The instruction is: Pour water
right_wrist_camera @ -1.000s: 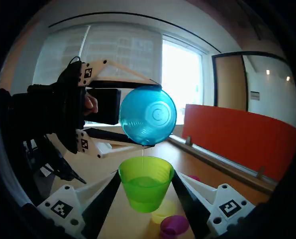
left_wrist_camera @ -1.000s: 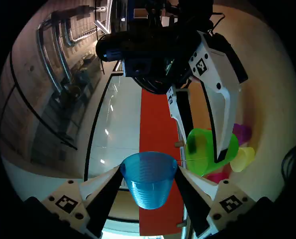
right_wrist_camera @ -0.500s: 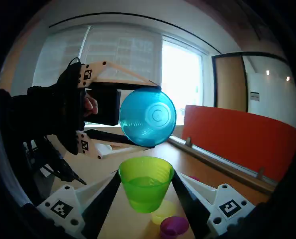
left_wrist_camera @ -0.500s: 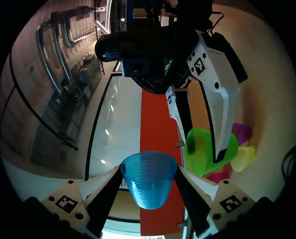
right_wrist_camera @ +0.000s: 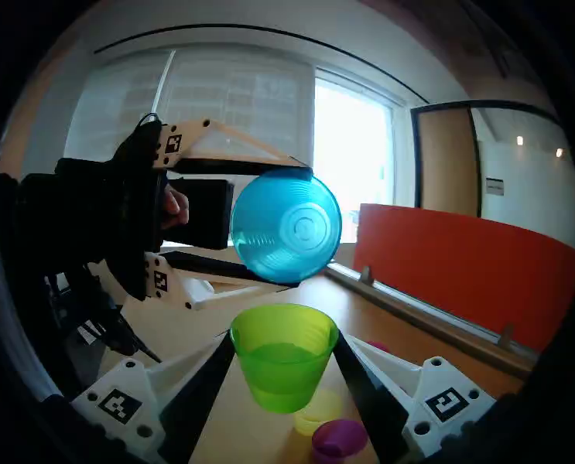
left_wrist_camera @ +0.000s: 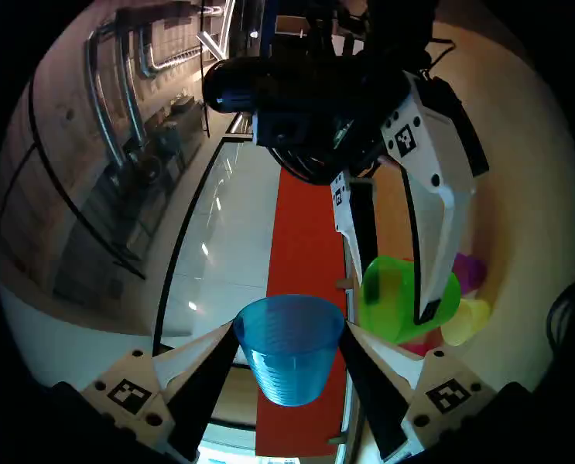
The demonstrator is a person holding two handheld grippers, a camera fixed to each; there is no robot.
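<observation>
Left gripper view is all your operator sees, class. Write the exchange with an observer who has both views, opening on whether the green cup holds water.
Operator: Anything in the green cup?
Observer: Yes, the right gripper view shows water partway up it.
Operator: Is a stream falling now?
Observer: None visible under the blue cup, tipped with its base toward that camera.
Operator: Is it over the green cup?
Observer: In that view it sits above the mouth, not touching.

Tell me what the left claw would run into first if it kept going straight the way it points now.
Probably the red partition, dead ahead past the blue cup that the left claw holds. The green cup sits off to one side of that line, though depth is hard to judge.
</observation>
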